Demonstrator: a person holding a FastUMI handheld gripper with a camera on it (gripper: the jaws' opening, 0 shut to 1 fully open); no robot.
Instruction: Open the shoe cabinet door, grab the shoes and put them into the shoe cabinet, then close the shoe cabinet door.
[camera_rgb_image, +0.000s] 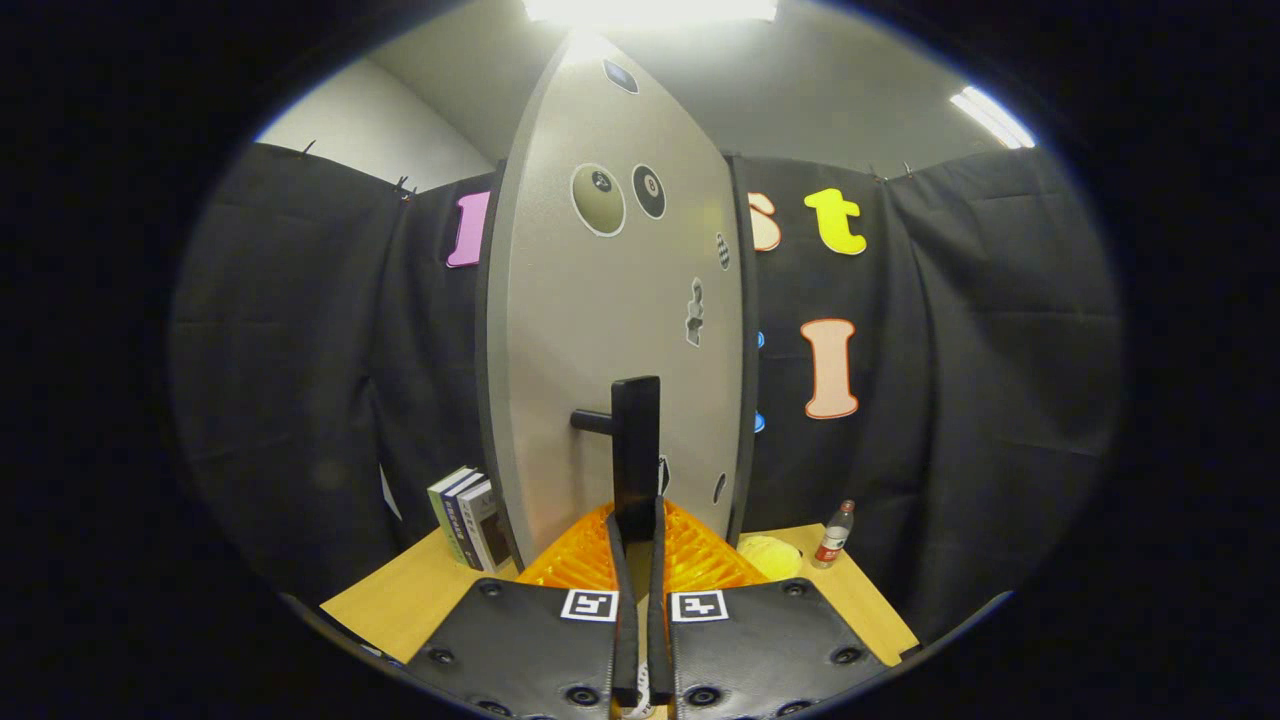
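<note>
Shoe cabinet door handle is clamped between the tool's closed fingers.

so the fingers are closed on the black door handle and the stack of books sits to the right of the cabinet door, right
Not quite. In the gripper view the fingers do close on the black door handle, but the stack of books stands to the left of the cabinet door. The bottle is on the right.
</note>
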